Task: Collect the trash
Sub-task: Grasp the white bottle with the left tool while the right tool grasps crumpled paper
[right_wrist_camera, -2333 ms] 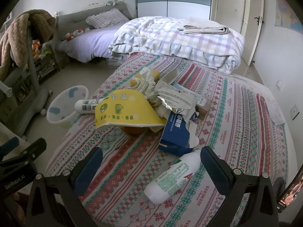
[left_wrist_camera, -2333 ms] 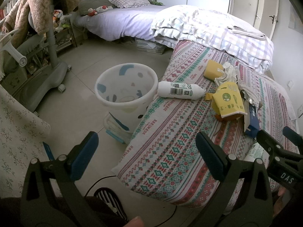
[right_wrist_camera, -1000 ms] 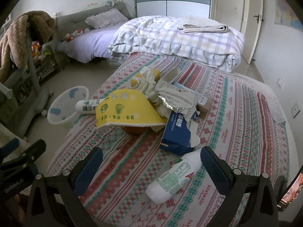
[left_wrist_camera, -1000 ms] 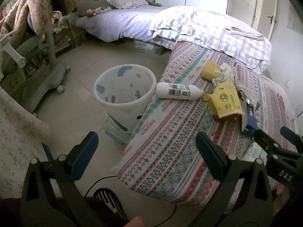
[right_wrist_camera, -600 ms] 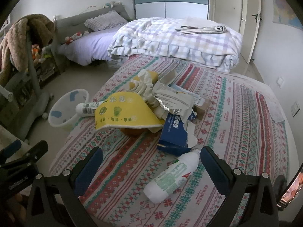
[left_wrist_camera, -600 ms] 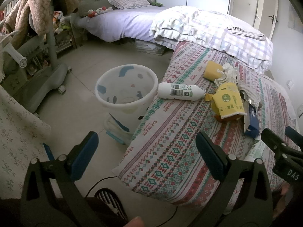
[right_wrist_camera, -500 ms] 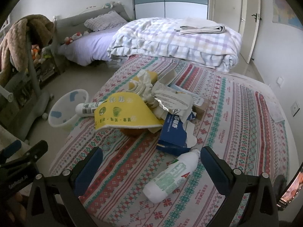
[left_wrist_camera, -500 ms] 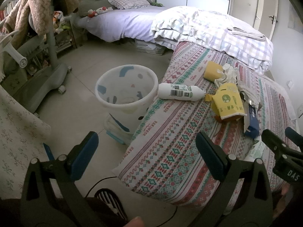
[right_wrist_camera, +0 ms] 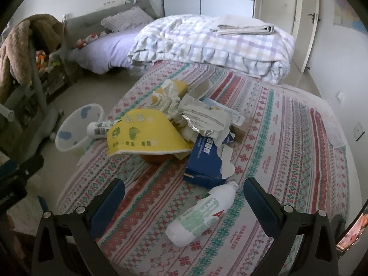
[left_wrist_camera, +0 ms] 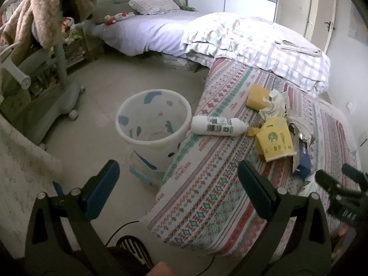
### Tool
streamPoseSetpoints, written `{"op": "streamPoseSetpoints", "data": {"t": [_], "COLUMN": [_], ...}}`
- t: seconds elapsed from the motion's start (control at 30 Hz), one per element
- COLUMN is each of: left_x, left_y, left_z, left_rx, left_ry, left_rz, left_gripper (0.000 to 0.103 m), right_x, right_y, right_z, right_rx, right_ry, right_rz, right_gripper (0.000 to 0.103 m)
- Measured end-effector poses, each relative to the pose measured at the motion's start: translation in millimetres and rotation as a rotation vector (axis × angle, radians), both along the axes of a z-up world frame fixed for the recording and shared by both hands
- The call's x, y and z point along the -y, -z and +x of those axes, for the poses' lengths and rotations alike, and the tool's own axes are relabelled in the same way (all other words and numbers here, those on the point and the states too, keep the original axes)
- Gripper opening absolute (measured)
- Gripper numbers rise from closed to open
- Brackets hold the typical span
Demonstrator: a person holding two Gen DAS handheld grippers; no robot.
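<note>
- The right gripper (right_wrist_camera: 184, 197) is hovering spread wide, gripping nothing; the white bottle (right_wrist_camera: 201, 215) is lying on the bed (right_wrist_camera: 299, 161) right between its jaws, so closing across the bottle's middle looks best.
- The left gripper (left_wrist_camera: 177, 184) is likewise hanging spread and empty.
- The wastebasket (left_wrist_camera: 153, 124) is standing at its 12 o'clock, touching the bed's edge.
- The remaining trash pile (right_wrist_camera: 184, 124) is sitting at the right gripper's 12 o'clock.

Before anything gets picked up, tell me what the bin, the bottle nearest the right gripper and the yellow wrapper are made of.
Bin: likely thin plastic, matte and translucent white; floor light glows through its wall.
Bottle: probably opaque white plastic with a smooth, faintly glossy skin and a printed green label.
Yellow wrapper: looks like coated paper or thin card, since it holds a stiff curved fold; exact stock unclear.
</note>
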State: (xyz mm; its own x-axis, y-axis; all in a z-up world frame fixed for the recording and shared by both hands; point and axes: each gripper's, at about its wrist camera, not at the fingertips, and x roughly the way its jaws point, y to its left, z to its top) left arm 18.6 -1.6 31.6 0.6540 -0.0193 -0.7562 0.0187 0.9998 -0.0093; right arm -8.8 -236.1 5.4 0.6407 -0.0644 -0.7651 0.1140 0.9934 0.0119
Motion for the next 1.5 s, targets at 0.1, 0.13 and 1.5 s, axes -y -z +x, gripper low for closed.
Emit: {"op": "streamPoseSetpoints", "data": {"t": [0.1,0.13,1.5], "left_x": [4.3,6.9,85.0], "left_y": [-6.2,-8.4,84.5], "left_z": [12.9,16.5,149.1], "left_rx": [-0.014,-0.016,-0.333], "left_ry": [0.046,0.063,0.621], "left_rz": [0.003,0.003,0.114], "left_gripper": [0.102,0.102,0.046], "right_x": [18.4,24.4,140.4], "right_y": [-11.6,-14.8,41.1], "right_z": [10.3,15.2,124.5], "right_rx": [0.001,-0.006,-0.227], "right_ry": [0.027,0.036,0.211], "right_rz": [0.003,-0.001,0.238], "right_gripper": [0.103,0.103,0.103]}}
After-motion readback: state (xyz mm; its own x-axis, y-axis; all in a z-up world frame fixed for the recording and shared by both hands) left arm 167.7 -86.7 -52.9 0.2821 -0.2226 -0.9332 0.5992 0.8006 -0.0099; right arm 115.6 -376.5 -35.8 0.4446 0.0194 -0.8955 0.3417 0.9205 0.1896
